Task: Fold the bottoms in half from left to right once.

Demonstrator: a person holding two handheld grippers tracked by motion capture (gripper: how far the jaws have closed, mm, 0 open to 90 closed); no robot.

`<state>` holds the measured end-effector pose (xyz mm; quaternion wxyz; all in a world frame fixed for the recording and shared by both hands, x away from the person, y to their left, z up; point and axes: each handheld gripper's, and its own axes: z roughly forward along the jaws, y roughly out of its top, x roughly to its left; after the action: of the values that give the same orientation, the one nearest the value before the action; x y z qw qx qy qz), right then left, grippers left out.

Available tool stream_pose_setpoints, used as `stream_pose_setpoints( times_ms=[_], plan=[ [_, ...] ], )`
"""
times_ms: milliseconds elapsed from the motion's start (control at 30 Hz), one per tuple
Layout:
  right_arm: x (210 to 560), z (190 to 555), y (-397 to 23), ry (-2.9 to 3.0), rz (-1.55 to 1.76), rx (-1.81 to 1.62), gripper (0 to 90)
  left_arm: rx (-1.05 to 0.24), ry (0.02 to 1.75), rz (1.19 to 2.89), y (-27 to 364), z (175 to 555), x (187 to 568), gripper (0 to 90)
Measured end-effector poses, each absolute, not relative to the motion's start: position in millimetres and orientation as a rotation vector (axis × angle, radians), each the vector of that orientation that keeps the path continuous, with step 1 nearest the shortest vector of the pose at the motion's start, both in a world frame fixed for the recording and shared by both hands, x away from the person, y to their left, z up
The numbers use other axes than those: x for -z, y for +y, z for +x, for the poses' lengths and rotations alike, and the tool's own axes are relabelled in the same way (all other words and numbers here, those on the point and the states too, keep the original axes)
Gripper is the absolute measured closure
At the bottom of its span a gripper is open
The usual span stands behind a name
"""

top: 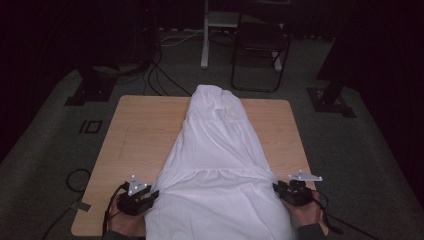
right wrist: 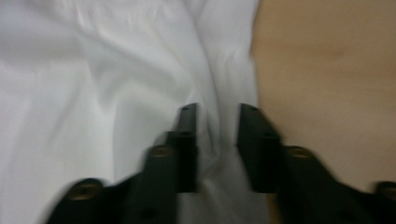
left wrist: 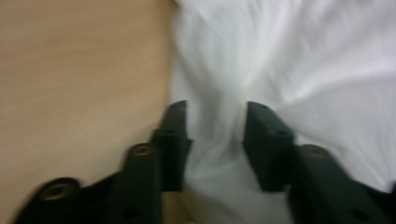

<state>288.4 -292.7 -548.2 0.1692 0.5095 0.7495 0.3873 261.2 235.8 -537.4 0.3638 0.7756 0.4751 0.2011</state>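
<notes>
Bracketing white garment laid lengthwise mid-table, near end toward person. Left gripper at its left edge, jaws apart w/ cloth between; right gripper at right edge, same. Best to close both evenly, pinch full fold, keep tension equal.
</notes>
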Motion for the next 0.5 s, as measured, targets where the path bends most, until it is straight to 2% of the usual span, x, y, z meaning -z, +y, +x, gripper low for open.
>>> stream_pose_setpoints(
  times_ms=[67,233,300,333,400,500],
  plan=[
    [538.1,298.0,-291.8,2.112,1.403,-1.171,59.2,-0.532,1.235,1.944,239.2,273.7,528.8,51.0],
    [522.2,350.9,-267.0,2.161,1.317,-1.239,61.4,-0.523,1.213,1.935,228.0,307.3,515.5,49.2],
    [522.0,358.4,-261.9,2.178,1.31,-1.245,60.6,-0.523,1.201,1.955,222.2,314.0,514.8,48.5],
    [524.1,378.1,-246.2,2.224,1.303,-1.271,58.1,-0.521,1.188,1.978,212.8,322.7,515.9,48.1],
    [528.3,390.9,-232.5,2.271,1.3,-1.229,54.8,-0.513,1.174,2.011,204.2,329.3,518.7,46.9],
    [539.1,404.4,-220.3,2.327,1.315,-1.168,54.0,-0.498,1.161,2.038,194.2,333.6,523.4,45.3]
  ],
)
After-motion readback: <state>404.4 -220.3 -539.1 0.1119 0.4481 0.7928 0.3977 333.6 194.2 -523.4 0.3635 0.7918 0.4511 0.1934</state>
